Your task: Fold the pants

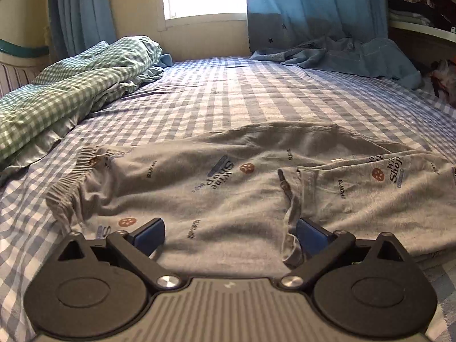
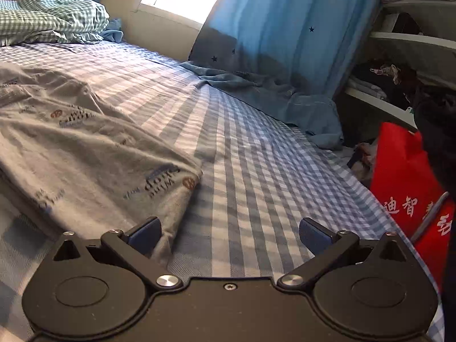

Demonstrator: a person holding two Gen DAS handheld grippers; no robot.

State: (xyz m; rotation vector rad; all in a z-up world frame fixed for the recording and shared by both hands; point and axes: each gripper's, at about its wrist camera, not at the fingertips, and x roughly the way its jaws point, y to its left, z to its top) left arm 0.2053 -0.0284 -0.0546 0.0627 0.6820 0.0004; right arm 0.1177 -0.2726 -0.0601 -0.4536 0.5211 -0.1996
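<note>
Grey printed pants (image 1: 228,182) lie spread on the blue checked bed sheet (image 1: 228,97), with the elastic waistband (image 1: 71,182) at the left and a folded-over leg (image 1: 370,188) at the right. My left gripper (image 1: 230,235) is open, low over the near edge of the pants, holding nothing. In the right wrist view the pants (image 2: 94,154) lie at the left, their leg end near my left fingertip (image 2: 148,232). My right gripper (image 2: 229,235) is open and empty over the sheet (image 2: 256,171).
A green checked quilt (image 1: 62,91) is bunched at the bed's left. Blue curtains (image 2: 285,34) and blue cloth (image 1: 356,57) lie at the far right edge. A red bag (image 2: 407,182) and shelves with clothes (image 2: 399,79) stand beside the bed on the right.
</note>
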